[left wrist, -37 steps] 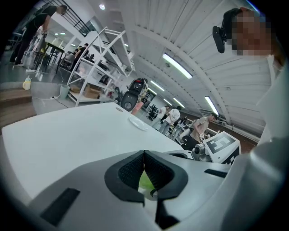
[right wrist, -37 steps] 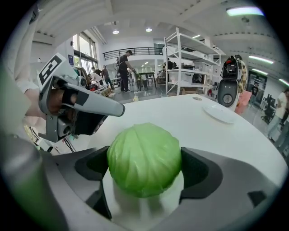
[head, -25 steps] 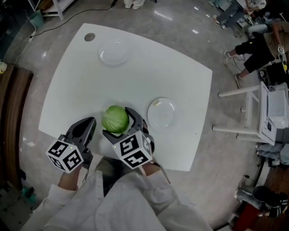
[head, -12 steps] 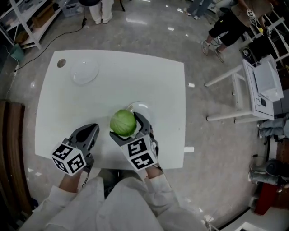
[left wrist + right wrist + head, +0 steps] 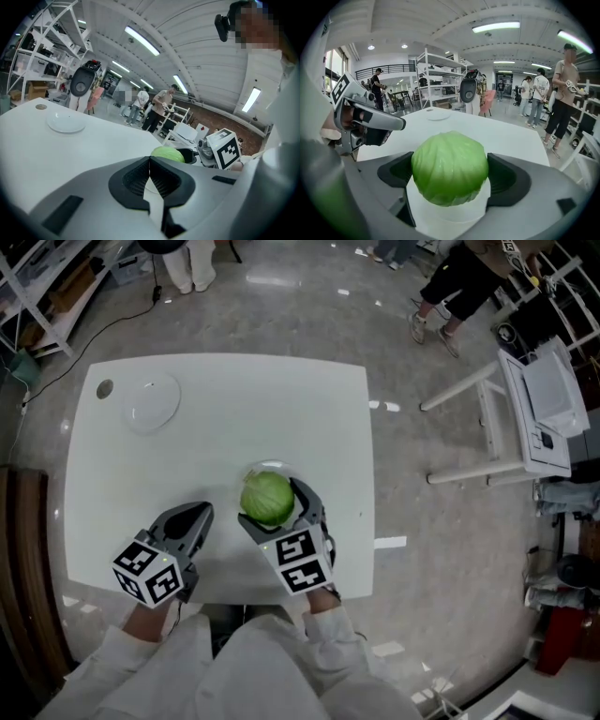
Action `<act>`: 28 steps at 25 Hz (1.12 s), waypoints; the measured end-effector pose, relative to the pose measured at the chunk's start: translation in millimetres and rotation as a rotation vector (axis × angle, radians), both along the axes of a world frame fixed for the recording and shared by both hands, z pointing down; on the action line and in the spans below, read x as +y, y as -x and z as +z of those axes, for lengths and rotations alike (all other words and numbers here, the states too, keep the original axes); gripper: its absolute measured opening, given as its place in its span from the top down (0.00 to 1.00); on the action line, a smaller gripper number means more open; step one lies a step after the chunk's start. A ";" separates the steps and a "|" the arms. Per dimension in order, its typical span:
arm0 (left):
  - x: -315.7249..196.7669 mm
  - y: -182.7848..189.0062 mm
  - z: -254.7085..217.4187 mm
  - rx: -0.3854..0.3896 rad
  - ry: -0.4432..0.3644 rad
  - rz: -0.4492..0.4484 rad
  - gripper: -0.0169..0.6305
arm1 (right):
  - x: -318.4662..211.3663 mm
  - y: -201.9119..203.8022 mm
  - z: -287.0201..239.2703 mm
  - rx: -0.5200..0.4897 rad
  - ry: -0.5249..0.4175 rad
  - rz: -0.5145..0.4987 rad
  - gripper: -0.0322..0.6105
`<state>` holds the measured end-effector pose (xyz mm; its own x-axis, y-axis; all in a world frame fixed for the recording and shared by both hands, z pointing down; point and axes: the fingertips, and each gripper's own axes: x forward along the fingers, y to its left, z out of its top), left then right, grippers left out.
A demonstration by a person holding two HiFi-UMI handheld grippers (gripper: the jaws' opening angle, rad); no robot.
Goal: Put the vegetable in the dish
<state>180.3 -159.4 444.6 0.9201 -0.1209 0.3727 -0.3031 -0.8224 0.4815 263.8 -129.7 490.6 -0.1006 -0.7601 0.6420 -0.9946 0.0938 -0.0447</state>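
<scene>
- The fingers (image 5: 509, 180) of the right gripper (image 5: 274, 503) are spread wide and clamp the cabbage (image 5: 449, 166) from both sides. The pads press at its broadest girth, probably because a smooth, round head would slip out of a grip set higher or lower.
- The cabbage is held right over the near dish (image 5: 452, 216), whose white rim shows beneath and around it. Whether its base already touches the dish cannot be told. The placing step looks close to its end: what remains is to settle the head down and let the fingers part.
- The left gripper (image 5: 195, 519) sits just beside the right one, low over the bench (image 5: 234, 427). Its fingers (image 5: 136, 180) are pressed together with nothing between them. It seems to be kept out of the way, since one gripper is enough to carry the cabbage.
- Further off, a second dish (image 5: 153, 399) lies bare near the far left corner of the bench, next to a small round hole (image 5: 104, 388) and well apart from the cabbage. The near dish looks like the chosen one simply because the cabbage is over it.
- Beyond the bench, people (image 5: 562, 89) stand about among shelving (image 5: 440, 79), taking no part in the work.
</scene>
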 end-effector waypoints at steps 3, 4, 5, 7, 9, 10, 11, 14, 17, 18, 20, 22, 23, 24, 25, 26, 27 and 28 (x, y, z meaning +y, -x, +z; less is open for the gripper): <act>0.8 -8.0 4.3 -0.003 0.009 0.020 0.96 | -1.8 -8.5 10.0 -0.005 0.014 0.010 0.22; 1.2 -10.0 6.2 -0.006 0.010 0.024 0.96 | -1.9 -10.4 13.7 -0.009 0.019 0.010 0.22; 1.2 -11.6 8.3 -0.010 0.010 0.026 0.96 | -2.0 -11.7 17.5 -0.011 0.026 0.009 0.22; 0.1 -13.5 12.2 -0.018 0.012 0.025 0.96 | -2.3 -13.1 23.8 -0.013 0.037 0.003 0.22; -1.7 -14.7 14.9 -0.024 0.017 0.021 0.96 | -3.3 -14.1 26.9 -0.013 0.044 -0.002 0.23; -2.3 -15.4 15.9 -0.026 0.019 0.020 0.96 | -3.9 -14.9 27.6 -0.014 0.045 -0.003 0.22; -2.4 -16.4 16.8 -0.028 0.021 0.019 0.96 | -4.6 -15.9 28.2 -0.015 0.045 -0.005 0.22; -1.5 -19.9 19.8 -0.031 0.026 0.022 0.96 | -6.3 -19.1 31.3 -0.009 0.048 -0.012 0.22; 0.3 -21.5 24.4 -0.033 0.038 0.025 0.96 | -5.6 -20.4 35.7 0.002 0.052 -0.019 0.23; 1.0 -21.6 25.6 -0.033 0.042 0.028 0.96 | -5.3 -20.7 36.6 0.003 0.050 -0.017 0.22; 2.1 -21.9 26.7 -0.032 0.046 0.035 0.96 | -4.7 -21.2 38.1 0.003 0.042 -0.011 0.23; 2.8 -21.8 27.1 -0.033 0.049 0.035 0.96 | -3.6 -20.9 41.0 0.009 0.043 -0.016 0.23; 3.1 -21.4 27.4 -0.033 0.052 0.033 0.96 | -2.7 -20.3 43.2 0.014 0.048 -0.024 0.23; 3.6 -20.7 27.7 -0.033 0.055 0.030 0.96 | -1.8 -19.5 45.5 0.019 0.054 -0.033 0.23; 4.2 -19.7 28.2 -0.033 0.058 0.027 0.96 | -1.0 -18.7 47.6 0.022 0.058 -0.040 0.23; 4.9 -18.4 28.8 -0.035 0.061 0.026 0.96 | -0.1 -17.8 49.5 0.026 0.059 -0.046 0.22; 5.5 -17.1 29.2 -0.037 0.063 0.025 0.96 | 0.8 -17.2 51.5 0.029 0.059 -0.049 0.23; 5.7 -15.9 29.6 -0.039 0.064 0.024 0.96 | 1.8 -16.9 53.4 0.031 0.061 -0.051 0.23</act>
